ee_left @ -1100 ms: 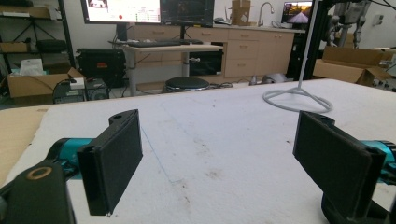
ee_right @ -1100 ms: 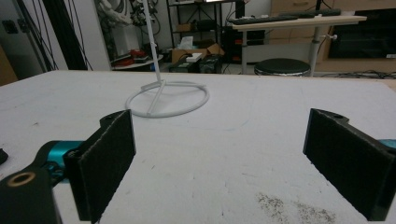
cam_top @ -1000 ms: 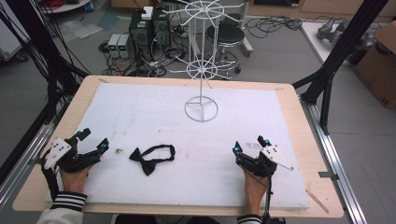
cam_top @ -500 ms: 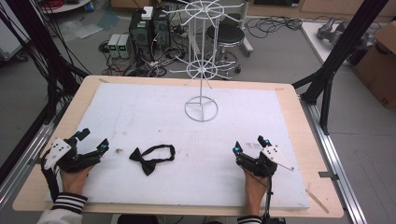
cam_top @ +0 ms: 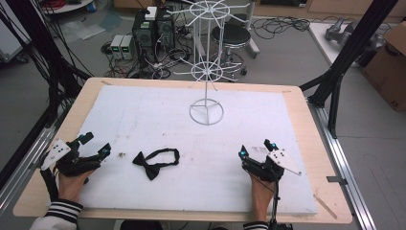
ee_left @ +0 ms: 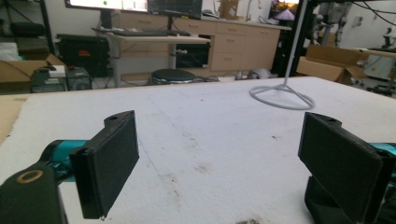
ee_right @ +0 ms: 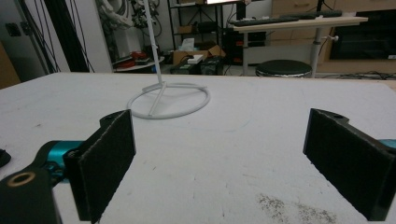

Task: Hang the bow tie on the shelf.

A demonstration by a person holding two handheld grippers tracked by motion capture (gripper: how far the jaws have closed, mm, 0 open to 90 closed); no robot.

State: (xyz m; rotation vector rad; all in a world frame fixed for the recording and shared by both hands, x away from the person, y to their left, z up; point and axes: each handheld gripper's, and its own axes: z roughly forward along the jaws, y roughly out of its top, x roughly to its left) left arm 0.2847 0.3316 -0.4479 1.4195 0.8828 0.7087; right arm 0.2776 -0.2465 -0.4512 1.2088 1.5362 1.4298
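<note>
Both hand-held grippers, left (cam_top: 93,145) and right (cam_top: 256,148), rest wide open and empty on the counter (cam_top: 297,96); we'd approach the bow tie (cam_top: 155,163) low, pinching its knot.

My left gripper (cam_top: 95,145) rests with jaws spread, the black bow tie (cam_top: 155,163) just to its right. My right gripper (cam_top: 257,149) sits open too, the white wire stand (cam_top: 206,111) beyond it.

Left gripper (cam_top: 94,145): jaws wide apart, nothing between them, held low by the left hand (cam_top: 72,179).
Right gripper (cam_top: 256,147): jaws wide apart, nothing between them, held low by the right hand (cam_top: 261,191).
</note>
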